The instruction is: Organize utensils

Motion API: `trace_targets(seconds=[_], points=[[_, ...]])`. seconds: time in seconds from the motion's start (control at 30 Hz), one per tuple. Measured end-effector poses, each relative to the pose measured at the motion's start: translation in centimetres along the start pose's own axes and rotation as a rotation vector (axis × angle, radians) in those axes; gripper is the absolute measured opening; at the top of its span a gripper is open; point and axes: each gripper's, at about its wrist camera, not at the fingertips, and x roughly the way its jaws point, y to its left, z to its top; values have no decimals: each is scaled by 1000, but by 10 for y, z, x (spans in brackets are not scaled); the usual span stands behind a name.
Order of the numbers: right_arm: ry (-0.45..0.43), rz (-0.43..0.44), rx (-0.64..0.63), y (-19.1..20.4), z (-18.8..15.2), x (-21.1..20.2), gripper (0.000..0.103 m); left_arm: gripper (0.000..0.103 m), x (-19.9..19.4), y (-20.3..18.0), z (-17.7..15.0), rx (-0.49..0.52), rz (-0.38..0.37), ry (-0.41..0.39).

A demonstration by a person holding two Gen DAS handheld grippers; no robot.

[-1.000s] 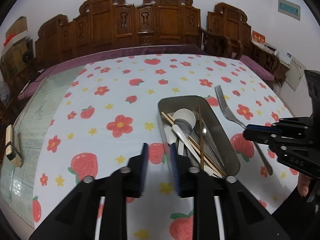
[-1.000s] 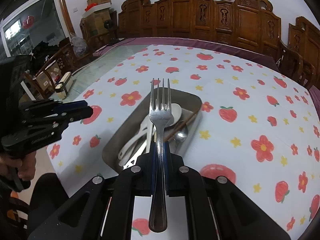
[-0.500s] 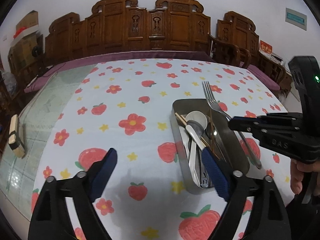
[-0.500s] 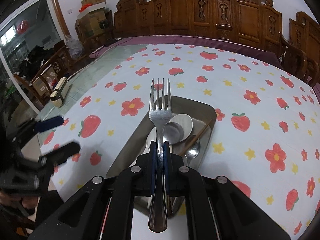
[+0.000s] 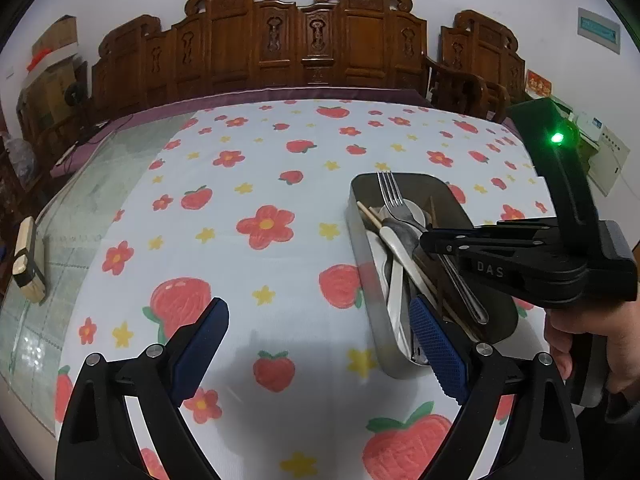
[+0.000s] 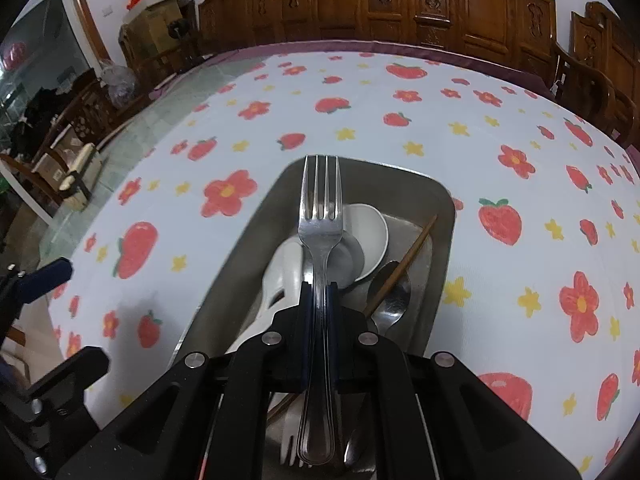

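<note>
Holding 1 fork (image 6: 321,216), R claw (image 6: 319,292), over 1 tray (image 6: 440,240)

Left tool (image 5: 320,344) agape, right tool (image 6: 320,300) clamped.

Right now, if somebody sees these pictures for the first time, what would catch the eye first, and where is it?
First comes the metal fork, clamped upright in the right gripper directly above the steel tray of spoons and chopsticks. Next is the bright tablecloth with red strawberries and flowers, covering most of the table. Behind it, carved wooden chairs stand along the far wall.
</note>
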Motion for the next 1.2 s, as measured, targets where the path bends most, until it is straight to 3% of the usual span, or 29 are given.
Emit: trace_targets(seconds=[0.2, 0.43, 0.77, 0.8, 0.93, 1.0, 1.07, 1.2], points=[[22, -62, -11, -9, -2, 15, 9, 88, 4, 2, -4, -9, 0, 13], [11, -71, -25, -11, -1, 15, 10, 88, 4, 1, -5, -9, 2, 15], [-123, -10, -68, -6, -9, -39, 12, 90, 2, -5, -1, -23, -11, -3], [-141, -16, -73, -7, -12, -47, 16, 95, 1, -6, -1, -26, -11, -5], [-192, -21, -78, -12, -20, -74, 31, 95, -3, -15, 2, -20, -6, -17], [-219, -33, -71, -17, -26, -89, 45, 95, -5, -19, 3, -23, -2, -21], [-242, -44, -53, -23, -32, -101, 69, 95, -6, -23, 4, -31, 2, -21], [-270, -64, -13, -37, -48, -119, 89, 95, -11, -37, 5, -25, 5, -30]])
